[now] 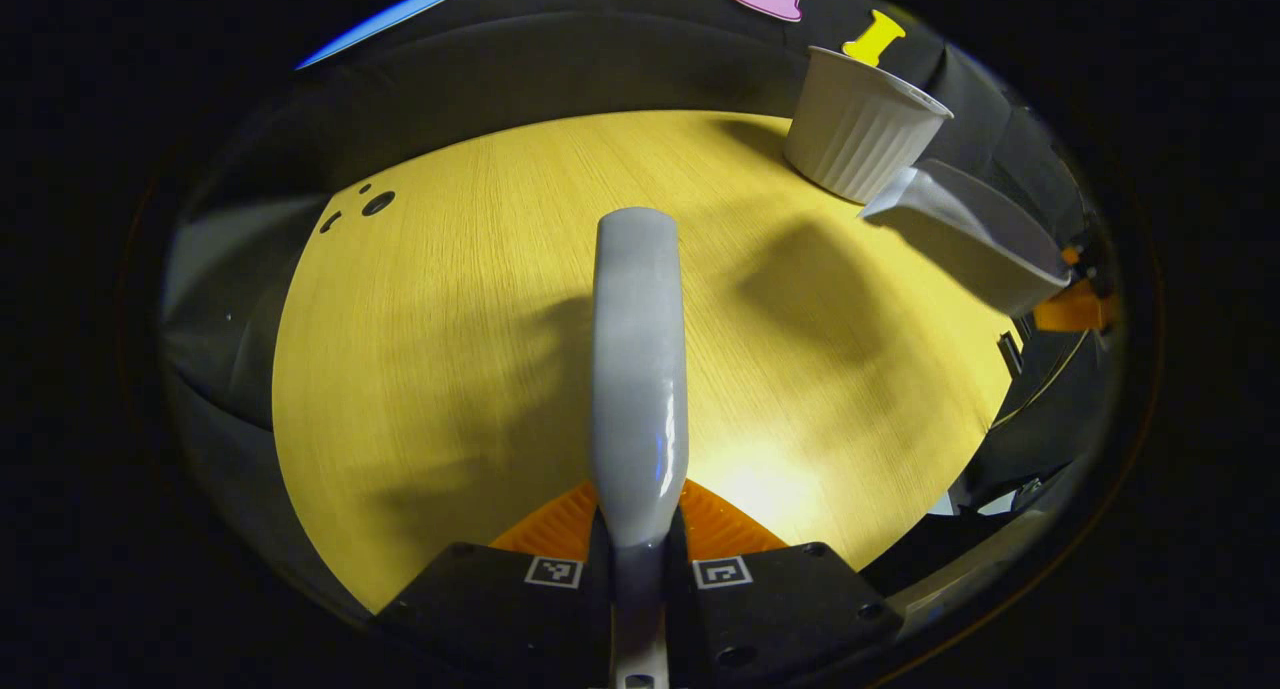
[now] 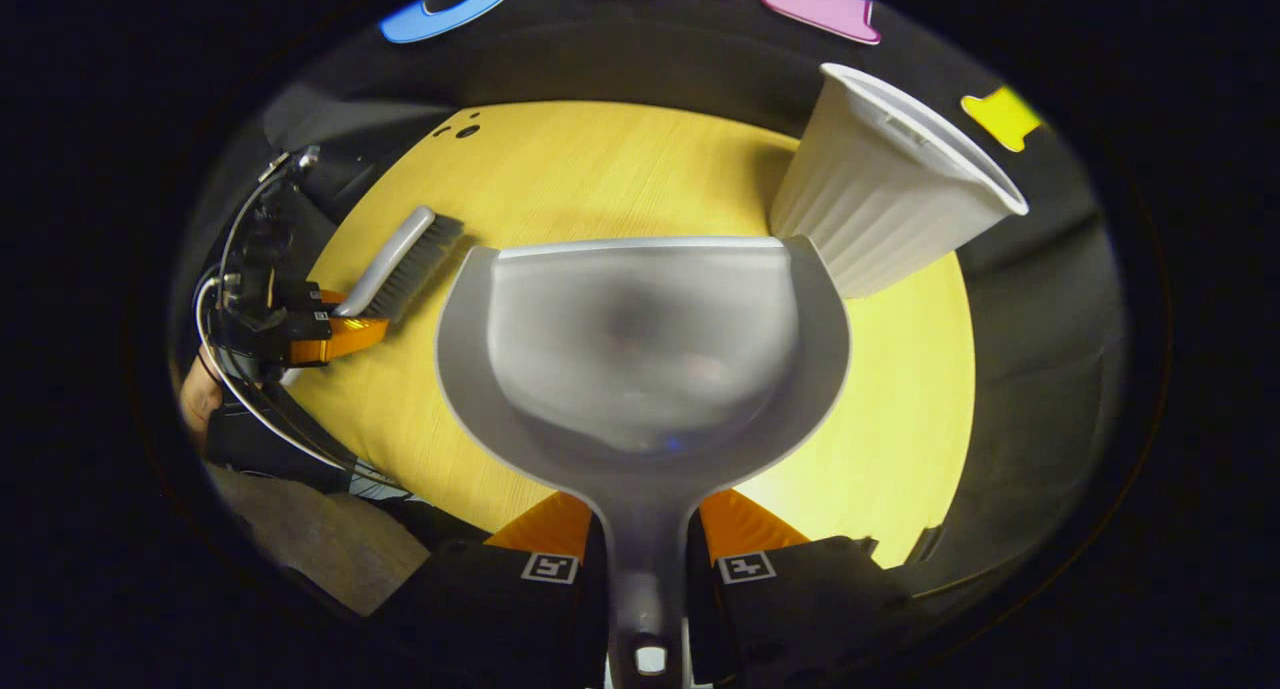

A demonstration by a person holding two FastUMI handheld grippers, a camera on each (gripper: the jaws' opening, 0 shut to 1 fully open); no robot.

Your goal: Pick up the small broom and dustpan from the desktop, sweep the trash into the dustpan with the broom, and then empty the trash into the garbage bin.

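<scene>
Gripping the broom (image 1: 638, 369), left jaws clamp; right jaws pinch the dustpan (image 2: 640, 359).

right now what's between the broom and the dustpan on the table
Nothing: in the right gripper view, bare table separates the broom from the dustpan. No trash shows on that stretch.

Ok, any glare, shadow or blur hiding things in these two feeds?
Left gripper view: glare on the desktop near the broom, soft shadows mid-table. Right gripper view: the dustpan interior looks blurred; the garbage bin is bent by fisheye.
</scene>
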